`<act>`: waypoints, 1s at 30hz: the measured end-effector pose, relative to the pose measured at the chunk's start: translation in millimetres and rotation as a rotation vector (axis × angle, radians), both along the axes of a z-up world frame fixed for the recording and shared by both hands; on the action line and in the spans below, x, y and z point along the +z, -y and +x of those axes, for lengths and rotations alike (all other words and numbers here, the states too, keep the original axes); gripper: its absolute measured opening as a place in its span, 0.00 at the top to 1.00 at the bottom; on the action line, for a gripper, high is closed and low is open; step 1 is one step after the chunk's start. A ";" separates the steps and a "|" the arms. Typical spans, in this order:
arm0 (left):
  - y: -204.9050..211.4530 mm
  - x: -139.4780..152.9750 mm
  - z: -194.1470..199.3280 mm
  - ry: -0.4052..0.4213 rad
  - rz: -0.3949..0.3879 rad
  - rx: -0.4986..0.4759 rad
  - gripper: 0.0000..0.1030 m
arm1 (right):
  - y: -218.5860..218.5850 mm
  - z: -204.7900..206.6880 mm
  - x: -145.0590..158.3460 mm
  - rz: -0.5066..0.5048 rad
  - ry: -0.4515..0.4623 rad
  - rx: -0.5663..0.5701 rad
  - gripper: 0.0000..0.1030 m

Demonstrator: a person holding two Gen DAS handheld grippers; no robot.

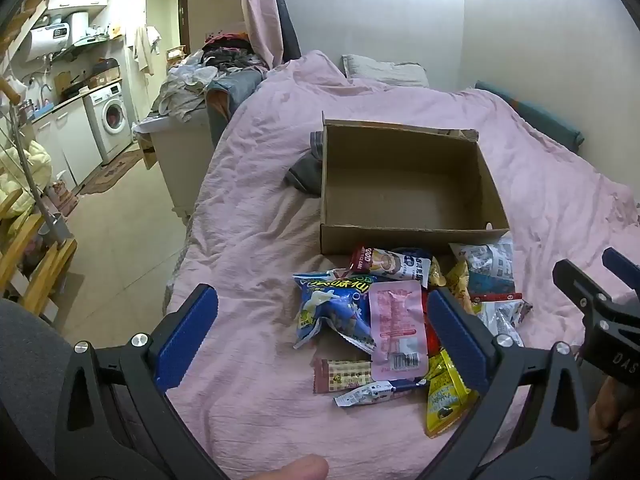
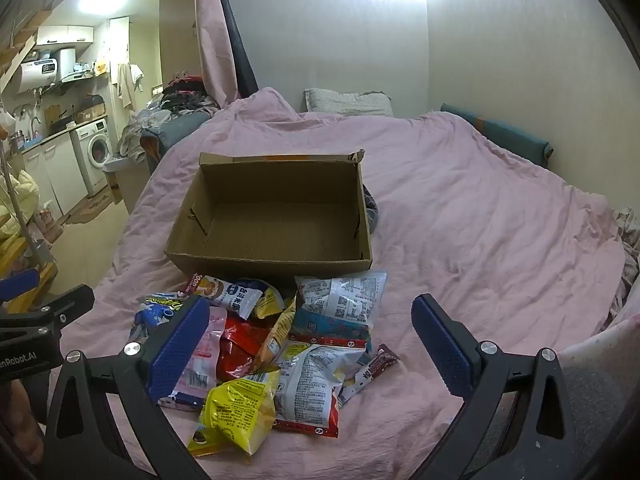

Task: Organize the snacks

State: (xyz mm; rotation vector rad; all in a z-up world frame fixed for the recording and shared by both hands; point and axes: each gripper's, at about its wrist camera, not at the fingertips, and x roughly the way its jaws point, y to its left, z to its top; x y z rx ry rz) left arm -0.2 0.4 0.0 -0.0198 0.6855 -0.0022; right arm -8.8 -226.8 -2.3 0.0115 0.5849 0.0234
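A pile of snack packets lies on the pink bedspread in front of an empty brown cardboard box (image 1: 404, 232) (image 2: 268, 266). In the left wrist view I see a blue packet (image 1: 332, 312), a pink one (image 1: 398, 328) and a yellow one (image 1: 444, 396). The right wrist view shows a yellow packet (image 2: 236, 408), a red one (image 2: 240, 344) and a large white one (image 2: 344, 304). My left gripper (image 1: 320, 336) hangs open above the pile's left side, holding nothing. My right gripper (image 2: 312, 340) is open over the pile, also with nothing in it.
A grey garment (image 1: 304, 172) lies against the box's left side. Pillows (image 2: 348, 102) sit at the bed's head by the wall. Left of the bed are a white cabinet (image 1: 180, 160) heaped with clothes, tiled floor, a washing machine (image 1: 110, 116) and wooden shelving (image 1: 36, 264).
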 end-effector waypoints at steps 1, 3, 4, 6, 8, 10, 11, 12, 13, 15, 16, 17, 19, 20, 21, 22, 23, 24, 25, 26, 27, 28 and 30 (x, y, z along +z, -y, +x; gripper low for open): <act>-0.2 0.2 -0.1 0.000 0.001 0.000 0.00 | 0.0 0.1 -0.1 -0.001 0.001 0.000 0.00; 0.2 0.0 0.2 -0.002 0.008 0.000 0.00 | 0.1 0.3 -0.3 0.000 0.001 0.000 0.00; 0.3 -0.3 0.3 -0.003 0.009 0.000 0.00 | 0.2 0.4 -0.5 0.000 0.000 0.000 0.00; 0.2 -0.3 0.4 -0.003 0.006 -0.001 0.00 | 0.0 0.8 -1.1 -0.002 -0.003 0.001 0.00; 0.4 -0.2 0.3 -0.004 0.007 -0.003 0.00 | -0.2 0.6 -1.2 -0.005 -0.002 0.001 0.00; 0.4 -0.4 0.4 -0.004 0.006 -0.002 0.00 | -1.4 -1.1 0.0 -0.005 -0.001 0.001 0.00; 0.4 -0.4 0.4 -0.004 0.006 -0.002 0.00 | -2.2 -1.9 0.3 -0.005 -0.002 0.002 0.00; 0.4 -0.5 0.6 -0.004 0.005 -0.002 0.00 | -3.0 -2.6 0.6 -0.005 -0.003 0.003 0.00; 0.5 -0.4 0.5 -0.004 0.006 -0.002 0.00 | -3.6 -3.7 1.5 -0.005 -0.003 0.003 0.00; 0.5 -0.4 0.5 -0.004 0.007 -0.002 0.00 | -3.4 -1.0 0.8 -0.003 -0.002 0.004 0.00; 0.4 -0.4 0.6 -0.005 0.006 -0.002 0.00 | -1.9 -0.6 1.1 -0.002 -0.004 0.006 0.00; 0.4 -0.4 0.7 -0.005 0.006 -0.002 0.00 | -1.7 -0.5 0.5 -0.003 -0.003 0.007 0.00; -0.9 1.0 -3.7 -0.004 0.006 -0.002 0.00 | -0.1 0.6 -0.5 -0.004 -0.004 0.009 0.00; -0.8 1.0 -3.6 -0.004 0.007 -0.001 0.00 | -0.6 0.2 -0.1 -0.004 -0.003 0.008 0.00; -1.0 1.1 -3.8 -0.004 0.006 -0.001 0.00 | -1.1 0.1 -0.2 -0.005 -0.002 0.007 0.00; -1.0 1.0 -3.4 -0.005 0.005 -0.001 0.00 | -1.7 0.0 -0.2 -0.007 -0.002 0.007 0.00; -1.3 1.3 -4.4 -0.006 0.005 -0.001 0.00 | -1.9 0.0 -0.2 -0.007 -0.002 0.007 0.00; -1.0 1.1 -3.6 -0.006 0.005 -0.002 0.00 | -1.4 0.4 -0.3 -0.006 -0.003 0.006 0.00; -1.0 1.0 -3.5 -0.005 0.005 -0.001 0.00 | -1.9 -0.3 -0.1 -0.009 -0.002 0.005 0.00; -1.2 1.6 -4.8 -0.004 0.006 -0.002 0.00 | -1.3 0.0 -0.2 -0.007 -0.002 0.006 0.00; -1.1 1.2 -4.0 -0.004 0.006 -0.002 0.00 | -1.9 -0.4 -0.5 -0.008 0.000 0.006 0.00; -1.1 1.1 -3.3 -0.005 0.006 -0.001 0.00 | -2.1 -0.3 -0.5 -0.009 -0.001 0.006 0.00; -2.8 -5.1 -0.3 -0.004 0.006 -0.003 0.00 | -1.9 -0.5 -0.6 -0.009 0.000 0.007 0.00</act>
